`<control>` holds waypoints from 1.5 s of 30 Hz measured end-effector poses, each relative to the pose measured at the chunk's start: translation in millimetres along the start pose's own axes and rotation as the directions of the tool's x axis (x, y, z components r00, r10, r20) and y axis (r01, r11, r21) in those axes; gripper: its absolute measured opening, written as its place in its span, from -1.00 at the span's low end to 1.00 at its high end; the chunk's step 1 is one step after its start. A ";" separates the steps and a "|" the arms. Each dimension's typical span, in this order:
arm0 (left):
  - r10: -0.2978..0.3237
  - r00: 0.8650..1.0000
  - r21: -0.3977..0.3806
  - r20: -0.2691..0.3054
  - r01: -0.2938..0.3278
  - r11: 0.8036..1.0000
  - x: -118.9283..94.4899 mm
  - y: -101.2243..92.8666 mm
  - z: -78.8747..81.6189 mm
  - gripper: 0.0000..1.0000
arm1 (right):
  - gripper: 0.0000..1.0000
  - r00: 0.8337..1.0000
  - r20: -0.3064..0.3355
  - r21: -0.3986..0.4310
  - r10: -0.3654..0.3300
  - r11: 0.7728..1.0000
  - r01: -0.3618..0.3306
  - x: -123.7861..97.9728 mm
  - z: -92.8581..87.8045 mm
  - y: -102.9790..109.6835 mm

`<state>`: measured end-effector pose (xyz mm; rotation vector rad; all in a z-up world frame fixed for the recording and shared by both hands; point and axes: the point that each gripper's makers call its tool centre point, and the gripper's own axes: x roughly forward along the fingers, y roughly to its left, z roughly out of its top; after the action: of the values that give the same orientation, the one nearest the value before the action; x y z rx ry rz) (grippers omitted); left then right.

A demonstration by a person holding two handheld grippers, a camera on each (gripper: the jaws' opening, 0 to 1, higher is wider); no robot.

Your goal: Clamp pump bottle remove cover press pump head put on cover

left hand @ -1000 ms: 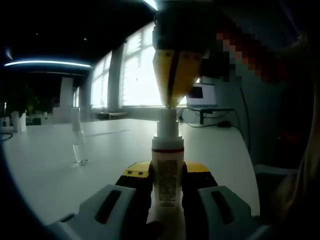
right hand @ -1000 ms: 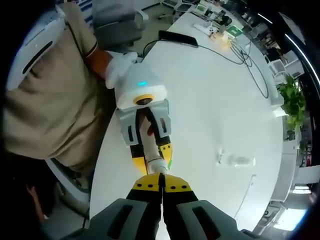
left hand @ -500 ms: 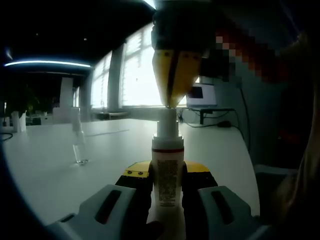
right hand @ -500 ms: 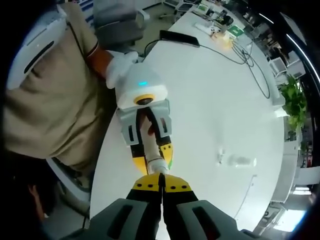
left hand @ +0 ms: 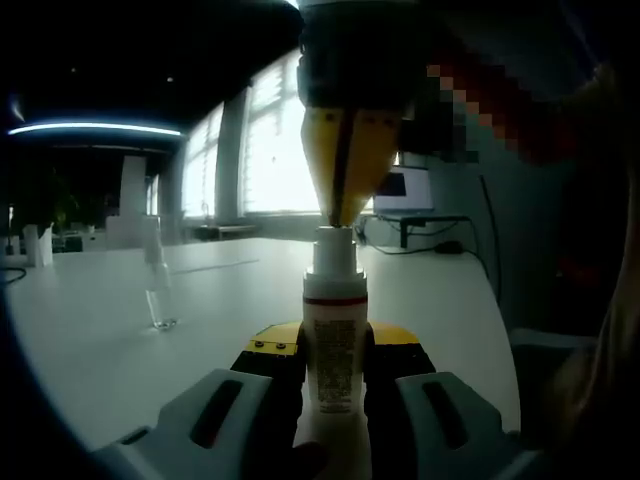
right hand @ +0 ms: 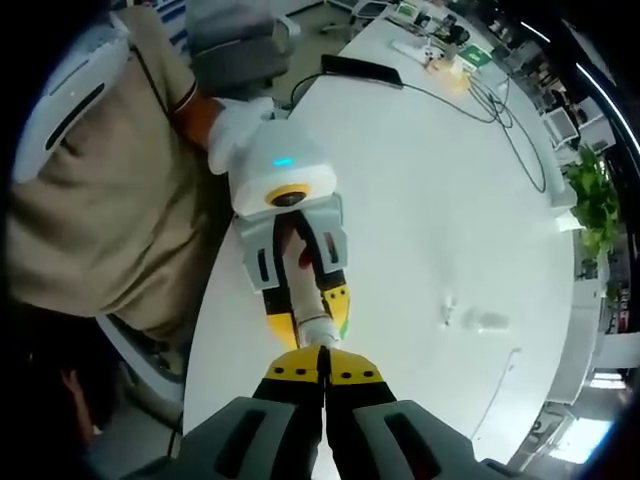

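White pump bottle stands upright, gripped between jaws of left gripper at near edge of white table. Right gripper, jaws closed together w/ nothing between, presses its yellow tips down on bare pump head. Clear cover stands well apart on table, so clamp + cover removal look done, pressing underway, re-capping left.

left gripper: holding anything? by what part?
Yes: the left gripper clamps the white pump bottle with a red band by its body, upright, between the fingers.
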<state>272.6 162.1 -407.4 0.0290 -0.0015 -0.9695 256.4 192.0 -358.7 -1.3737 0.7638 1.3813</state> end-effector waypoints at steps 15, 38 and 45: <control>0.000 1.000 0.001 0.000 0.000 1.000 0.3 0.4 -0.1 -0.73 | -1.00 1.000 -0.010 0.002 0.006 1.000 -0.006 1.1 0.0 0.8; -0.001 1.000 -0.003 0.000 0.001 1.000 0.5 -0.3 0.1 -0.73 | -1.00 0.999 -0.019 -0.049 -0.031 0.998 0.030 -6.0 0.7 -0.4; -0.002 1.000 -0.003 0.001 0.002 1.000 0.5 -0.4 0.3 -0.73 | -1.00 1.000 0.002 -0.045 -0.030 0.999 0.030 -6.3 0.8 -0.2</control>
<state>272.6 161.4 -407.1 0.0259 -0.0009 -0.9718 255.4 191.4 -352.5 -1.4133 0.7123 1.3836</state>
